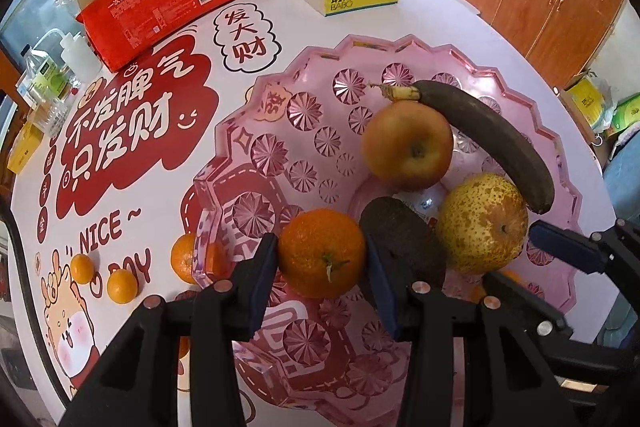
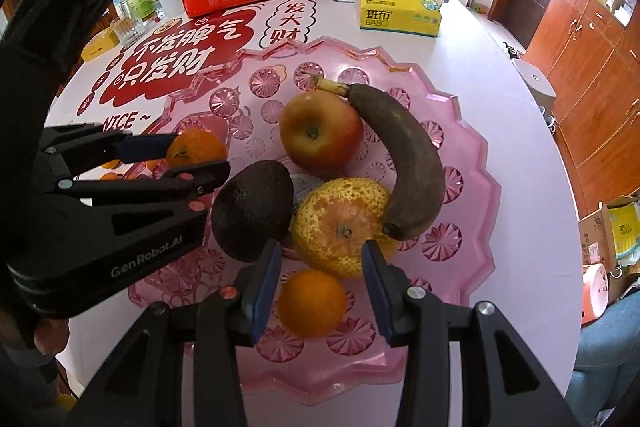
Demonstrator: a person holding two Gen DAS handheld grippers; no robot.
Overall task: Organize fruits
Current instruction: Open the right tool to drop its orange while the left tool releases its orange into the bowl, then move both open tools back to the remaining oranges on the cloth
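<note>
While the left gripper [image 1: 322, 255] clamps a mandarin [image 1: 322, 253] above the pink tray [image 1: 256, 95], seemingly to add it, the right gripper [image 2: 322, 287] stands spread over another orange [image 2: 312, 303] resting inside; two kumquats [image 1: 104, 277] wait outside

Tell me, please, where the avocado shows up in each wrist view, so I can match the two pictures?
Left wrist view: the avocado is low and right of centre, in the pink tray, between the held orange and the pear.
Right wrist view: the avocado is left of centre, just left of the pear.
Shared landmark: the dark banana curving beside the apple.
</note>
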